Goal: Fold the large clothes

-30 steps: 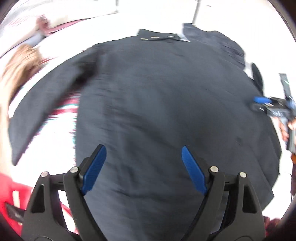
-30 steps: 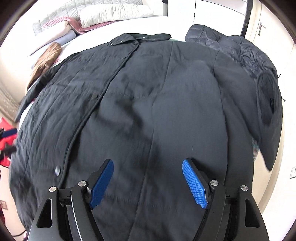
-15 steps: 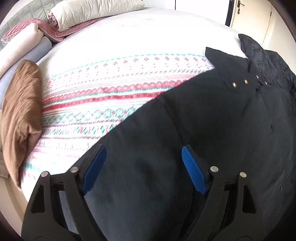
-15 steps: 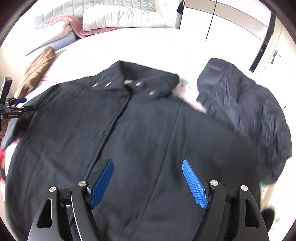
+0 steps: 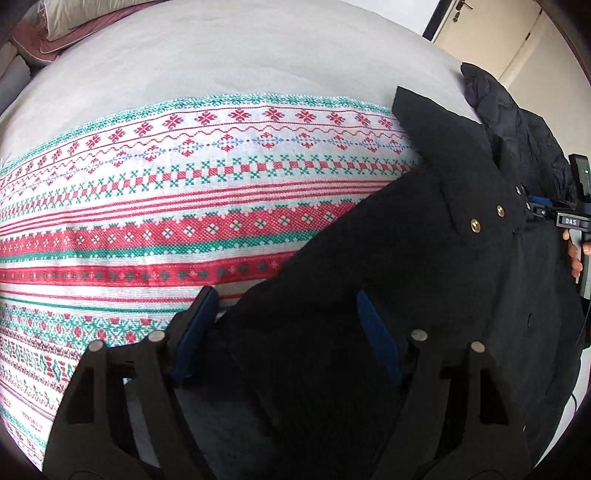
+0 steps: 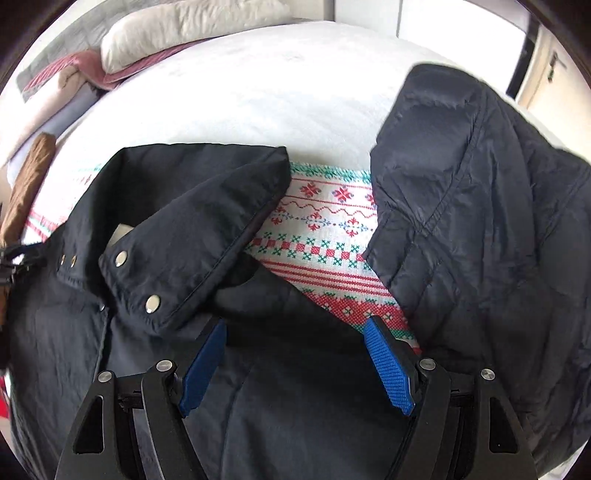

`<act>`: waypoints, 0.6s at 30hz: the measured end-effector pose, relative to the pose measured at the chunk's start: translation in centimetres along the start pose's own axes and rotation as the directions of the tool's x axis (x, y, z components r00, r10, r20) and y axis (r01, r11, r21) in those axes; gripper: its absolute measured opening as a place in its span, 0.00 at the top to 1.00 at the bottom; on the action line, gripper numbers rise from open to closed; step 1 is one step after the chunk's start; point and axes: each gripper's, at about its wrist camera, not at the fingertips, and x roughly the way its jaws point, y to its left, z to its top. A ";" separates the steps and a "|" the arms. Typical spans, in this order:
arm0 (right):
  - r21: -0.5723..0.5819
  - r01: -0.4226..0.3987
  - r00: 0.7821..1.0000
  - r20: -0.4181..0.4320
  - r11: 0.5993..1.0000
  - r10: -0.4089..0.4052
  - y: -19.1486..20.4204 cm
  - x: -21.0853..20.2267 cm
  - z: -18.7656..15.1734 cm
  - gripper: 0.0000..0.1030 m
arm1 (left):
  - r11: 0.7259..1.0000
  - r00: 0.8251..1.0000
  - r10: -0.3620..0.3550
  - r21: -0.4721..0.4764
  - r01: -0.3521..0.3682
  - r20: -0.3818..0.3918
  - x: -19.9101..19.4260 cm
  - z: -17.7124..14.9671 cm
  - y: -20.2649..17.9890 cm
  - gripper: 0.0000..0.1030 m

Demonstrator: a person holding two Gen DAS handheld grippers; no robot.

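A large black coat (image 5: 424, 295) with brass snaps lies spread on the patterned bedspread (image 5: 147, 229). My left gripper (image 5: 284, 332) is open, low over the coat's left shoulder edge, its jaws either side of the fabric. My right gripper (image 6: 295, 358) is open, low over the right shoulder just below the collar (image 6: 192, 229), which shows silver snaps. The right gripper also shows in the left wrist view (image 5: 554, 218) at the far right, held by a hand.
A second dark quilted jacket (image 6: 480, 206) lies heaped on the right of the bed. Pillows (image 6: 177, 40) and folded blankets lie at the head of the bed; a brown garment (image 6: 26, 184) lies at the left edge. A door (image 5: 498, 33) stands beyond.
Both grippers have moved from the coat's hem up to its shoulders near the collar and dropped closer to the fabric. Both stay open.
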 end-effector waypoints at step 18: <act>-0.055 0.207 0.904 0.394 0.977 -0.169 9.9 -7.4 0.6 0.99 | 0.941 0.903 0.326 -0.191 -0.281 0.278 -8.2 -1.9 -0.2 0.80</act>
